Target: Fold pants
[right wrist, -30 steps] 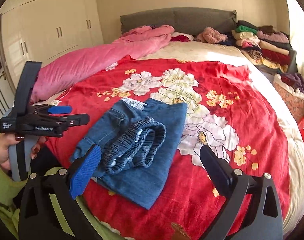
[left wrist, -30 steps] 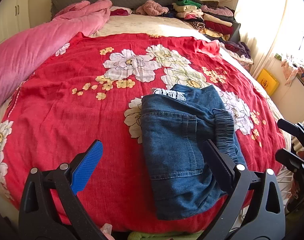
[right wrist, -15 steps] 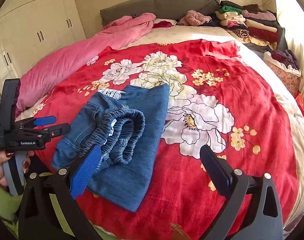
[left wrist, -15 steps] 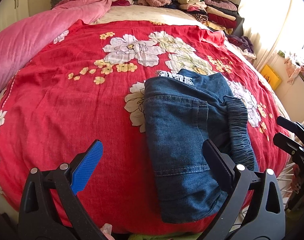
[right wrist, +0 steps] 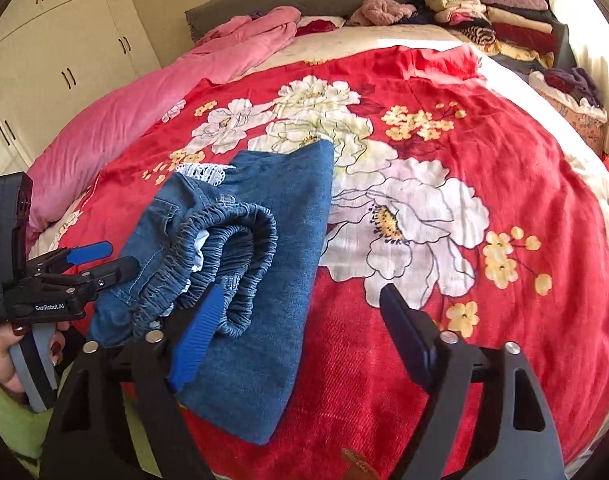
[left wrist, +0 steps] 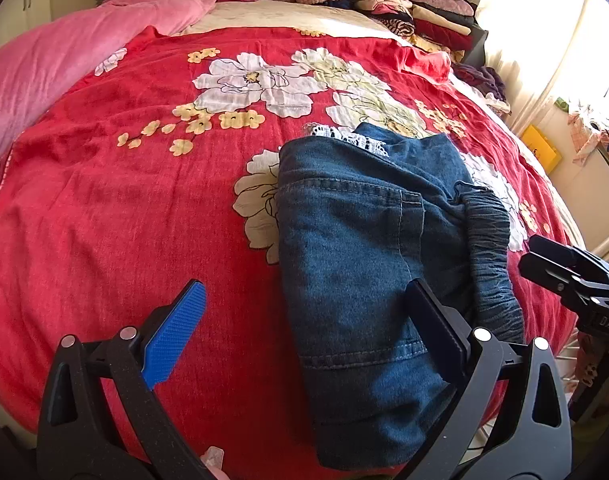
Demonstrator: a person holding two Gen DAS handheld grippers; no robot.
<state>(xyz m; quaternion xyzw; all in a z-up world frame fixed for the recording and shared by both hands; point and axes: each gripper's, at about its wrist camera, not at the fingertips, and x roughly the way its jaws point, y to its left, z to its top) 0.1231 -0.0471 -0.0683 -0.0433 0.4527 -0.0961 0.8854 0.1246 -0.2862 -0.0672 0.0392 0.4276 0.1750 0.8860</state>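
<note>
Left gripper (left wrist: 304, 328) spread, empty; right gripper (right wrist: 304, 332) likewise spread, empty. Folded denim pants (left wrist: 368, 248) lie at one o'clock of the left gripper, elastic waistband (right wrist: 228, 256) uppermost, on the red floral blanket (left wrist: 104, 200).

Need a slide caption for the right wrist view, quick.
Open right tongs hover over folded denim pants on a red floral blanket.

both low views share the pants (left wrist: 368, 248).
</note>
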